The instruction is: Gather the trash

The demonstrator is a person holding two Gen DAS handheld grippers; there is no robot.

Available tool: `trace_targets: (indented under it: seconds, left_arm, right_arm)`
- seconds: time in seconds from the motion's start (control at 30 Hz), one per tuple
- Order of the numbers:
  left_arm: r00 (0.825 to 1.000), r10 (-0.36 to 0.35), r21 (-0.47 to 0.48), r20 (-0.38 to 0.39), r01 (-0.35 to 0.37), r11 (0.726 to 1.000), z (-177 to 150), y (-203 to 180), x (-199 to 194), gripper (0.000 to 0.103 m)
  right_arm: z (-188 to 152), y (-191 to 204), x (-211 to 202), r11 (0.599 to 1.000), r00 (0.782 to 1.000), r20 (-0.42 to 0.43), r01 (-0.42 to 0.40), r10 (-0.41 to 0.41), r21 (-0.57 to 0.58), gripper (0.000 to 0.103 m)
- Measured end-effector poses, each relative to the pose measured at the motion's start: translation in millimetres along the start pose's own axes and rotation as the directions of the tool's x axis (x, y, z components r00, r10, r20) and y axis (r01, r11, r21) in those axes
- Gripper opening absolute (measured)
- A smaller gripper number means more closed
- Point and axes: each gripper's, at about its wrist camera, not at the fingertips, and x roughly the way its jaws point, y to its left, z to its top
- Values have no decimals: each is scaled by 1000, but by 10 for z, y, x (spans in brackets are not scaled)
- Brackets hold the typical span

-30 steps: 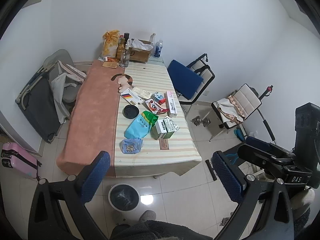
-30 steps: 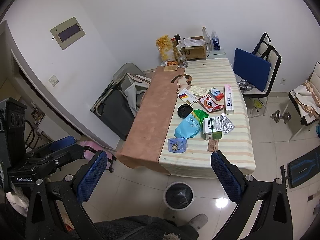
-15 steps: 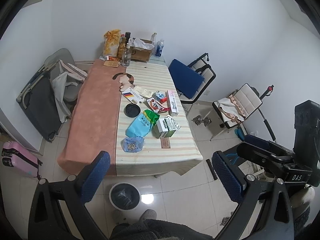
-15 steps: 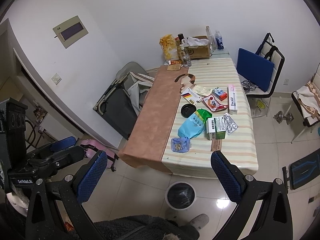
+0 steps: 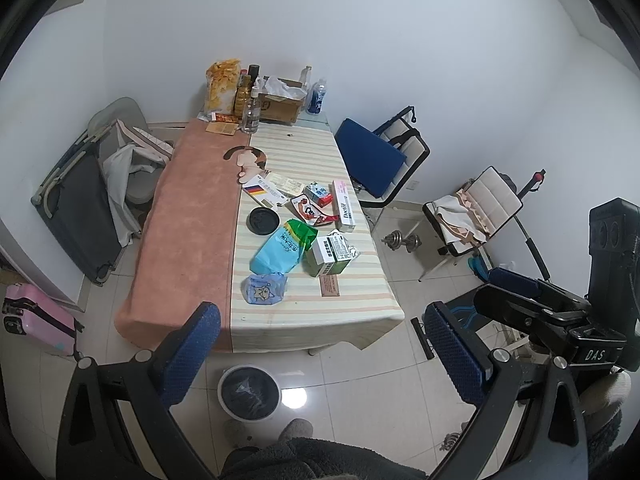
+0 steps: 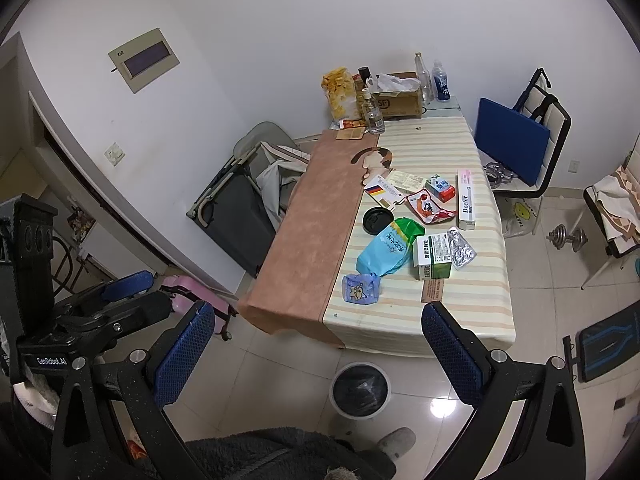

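Trash lies on a long table (image 5: 280, 320) (image 6: 472, 320): a small blue wrapper (image 5: 264, 289) (image 6: 361, 289), a blue-green bag (image 5: 284, 246) (image 6: 386, 250), a green-white box (image 5: 330, 256) (image 6: 434, 256), a foil blister pack (image 6: 461, 248), a red wrapper (image 5: 310, 211) (image 6: 430, 209), a pink-white tube box (image 5: 344, 206) (image 6: 467, 199) and a black lid (image 5: 263, 220) (image 6: 377, 220). A white bin with a black liner (image 5: 248, 392) (image 6: 359, 390) stands on the floor before the table. My left gripper (image 5: 320, 354) and right gripper (image 6: 316, 354) are open, empty and well short of the table, above the bin.
Bottles, a snack bag and a cardboard box (image 5: 280, 100) stand at the table's far end. A blue chair (image 5: 372, 160) and a second chair (image 5: 476, 208) stand right, with a dumbbell (image 5: 402, 242) on the floor. A folded cot (image 5: 80, 200) and pink suitcase (image 5: 36, 320) stand left.
Both views have shifted slightly: the table and bin sit a little lower and to the right in the frames. Both grippers stay open and empty.
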Motion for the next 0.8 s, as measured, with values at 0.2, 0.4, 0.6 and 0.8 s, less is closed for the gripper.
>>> trace_targets:
  seconds: [0.2,0.4,0.6,0.8]
  left_arm:
    - [1000,1,0,0,-1,1000,-3,-3,1,103]
    - [1000,-1,-2,0,1,1000,-7,-12,6,103]
    - [1000,0,1,-1,0,1000,-13,-31,7,103]
    - [1000,-1,2,0,1,1000,-15,-32,8,103]
  right_arm:
    - [4,1,-1,1000,1000,1,0,0,-1,103]
    - [8,-1,-1,1000,1000,1,-1,1,1,103]
    - [1,1,3,1000,1000,1,0,0,0,103]
    - [3,1,3,1000,1000,1,-2,2,1,103]
